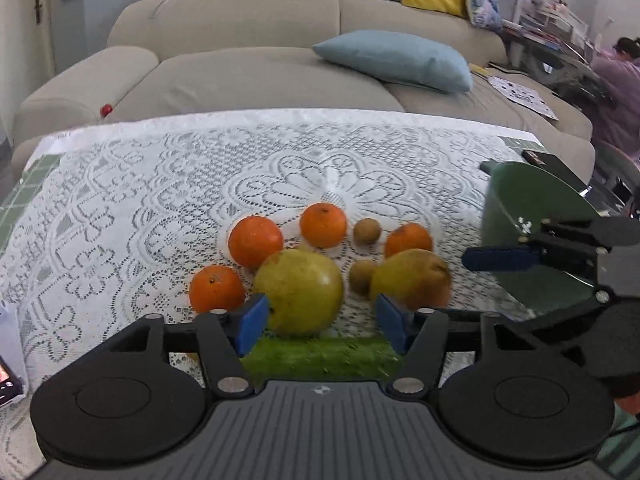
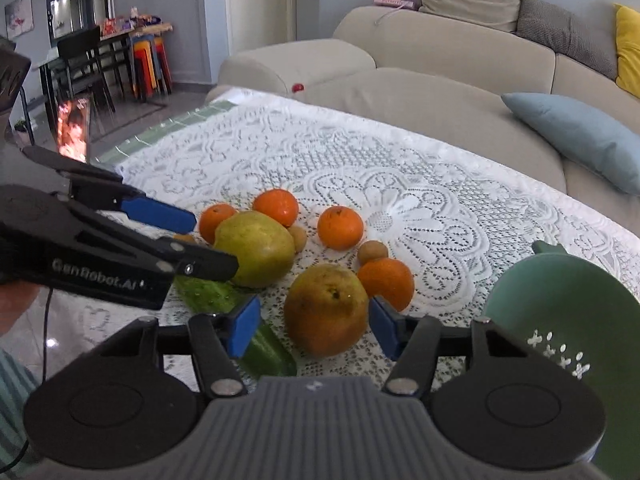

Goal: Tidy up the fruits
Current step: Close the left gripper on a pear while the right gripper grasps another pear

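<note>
My left gripper [image 1: 321, 322] stands open around a yellow-green pear [image 1: 300, 292] on the lace cloth. Its left pad is at the pear's side and its right pad is clear of it. My right gripper [image 2: 314, 330] is open around a browner pear [image 2: 326, 308]; the right pad is almost against it and the left pad is apart. Several oranges [image 1: 256, 240] and small brown kiwis [image 1: 367, 231] lie just behind. A cucumber [image 2: 268, 352] lies under both grippers. In the right wrist view the left gripper's fingers [image 2: 160, 210] flank the yellow-green pear [image 2: 256, 248].
A green colander [image 2: 560, 320] stands at the right, close to my right gripper. The table's lace cloth [image 1: 160, 184] runs back to a beige sofa [image 1: 240, 80] with a blue cushion [image 1: 394, 60]. A lit screen [image 2: 74, 128] stands at the table's left corner. A person [image 1: 620, 80] sits far right.
</note>
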Available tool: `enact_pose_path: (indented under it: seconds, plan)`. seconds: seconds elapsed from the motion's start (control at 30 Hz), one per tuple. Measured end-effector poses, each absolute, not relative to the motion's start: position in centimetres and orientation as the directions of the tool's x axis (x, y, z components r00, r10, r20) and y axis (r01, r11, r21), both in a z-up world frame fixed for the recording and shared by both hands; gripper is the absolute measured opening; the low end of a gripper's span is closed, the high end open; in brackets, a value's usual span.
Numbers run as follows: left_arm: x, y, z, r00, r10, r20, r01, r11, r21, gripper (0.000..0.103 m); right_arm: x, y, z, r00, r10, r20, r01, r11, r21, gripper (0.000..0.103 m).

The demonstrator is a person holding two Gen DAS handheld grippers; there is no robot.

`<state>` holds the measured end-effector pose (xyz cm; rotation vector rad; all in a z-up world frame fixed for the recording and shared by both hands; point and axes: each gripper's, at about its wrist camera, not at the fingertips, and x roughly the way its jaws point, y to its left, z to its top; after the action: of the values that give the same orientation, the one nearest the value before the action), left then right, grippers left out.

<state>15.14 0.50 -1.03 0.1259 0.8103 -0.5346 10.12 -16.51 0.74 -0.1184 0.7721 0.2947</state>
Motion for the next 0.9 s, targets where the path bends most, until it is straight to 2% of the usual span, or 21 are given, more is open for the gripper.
enact_pose_path:
  seconds: [0.2, 0.37, 0.53, 0.9]
  plan:
    - [17.0, -0.1, -1.9, 0.567, -0.359, -0.742, 0.493, 0.869, -0.044, 0.082, 11.4, -16.1, -0.4, 0.678, 0.185, -0.712, -0.299, 0.953, -0.037, 0.057]
    - [17.6, -0.9, -2.3, 0.555, -0.360, -0.750, 0.513, 0.858, -0.033, 0.084, 12.2, -16.3, -1.2, 0.661, 0.184, -0.728, -0.289, 0.957, -0.020, 0.057]
    - [18.0, -2.0, -3.1, 0.578, -0.299, -0.759, 0.512, 0.857, 0.053, 0.087, 12.9, -16.5, -1.9, 0.636, 0.206, -0.744, -0.278, 0.960, 0.028, 0.058]
    - [18.3, -3.1, -4.0, 0.584, -0.265, -0.767, 0.522, 0.846, 0.105, 0.077, 13.1, -16.6, -2.4, 0.629, 0.217, -0.747, -0.275, 0.960, 0.047, 0.058]
